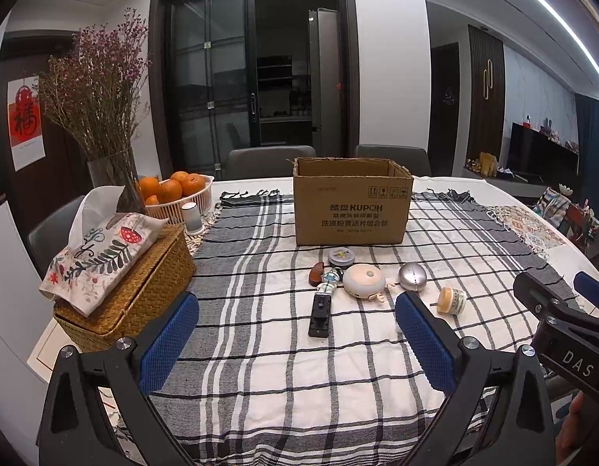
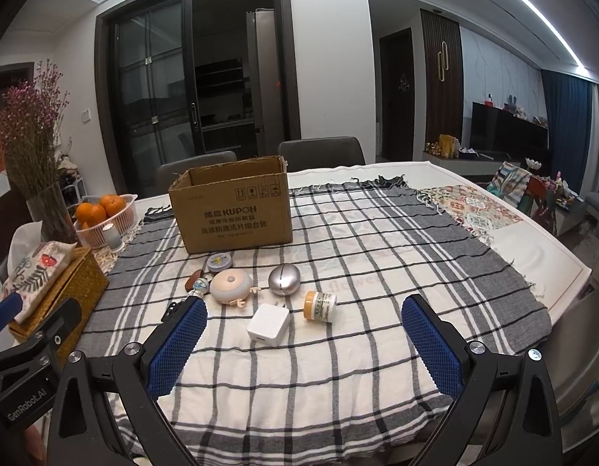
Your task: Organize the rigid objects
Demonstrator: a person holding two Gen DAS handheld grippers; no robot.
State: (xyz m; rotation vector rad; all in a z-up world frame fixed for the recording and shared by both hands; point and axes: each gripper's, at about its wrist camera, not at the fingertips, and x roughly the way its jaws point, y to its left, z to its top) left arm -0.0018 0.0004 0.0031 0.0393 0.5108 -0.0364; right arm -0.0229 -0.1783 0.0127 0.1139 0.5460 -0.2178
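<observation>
**Table surface: contents as found**

White table (image 2: 540, 256) carries a plaid cloth (image 2: 338, 357) and a patterned mat (image 2: 470, 209). On the cloth: open cardboard box (image 2: 233, 213), round tin (image 2: 220, 262), silver egg (image 2: 284, 279), white charger (image 2: 269, 324), small jar (image 2: 319, 305). Off the cloth: wicker tissue box (image 1: 132, 291), orange basket (image 1: 179, 202).

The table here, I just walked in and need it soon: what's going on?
A person holds two grippers over the checked cloth, sorting small items. The left gripper and right gripper are both open and empty. The white charger, silver egg, small jar and others lie loose before the cardboard box. Nothing is picked up yet.
</observation>
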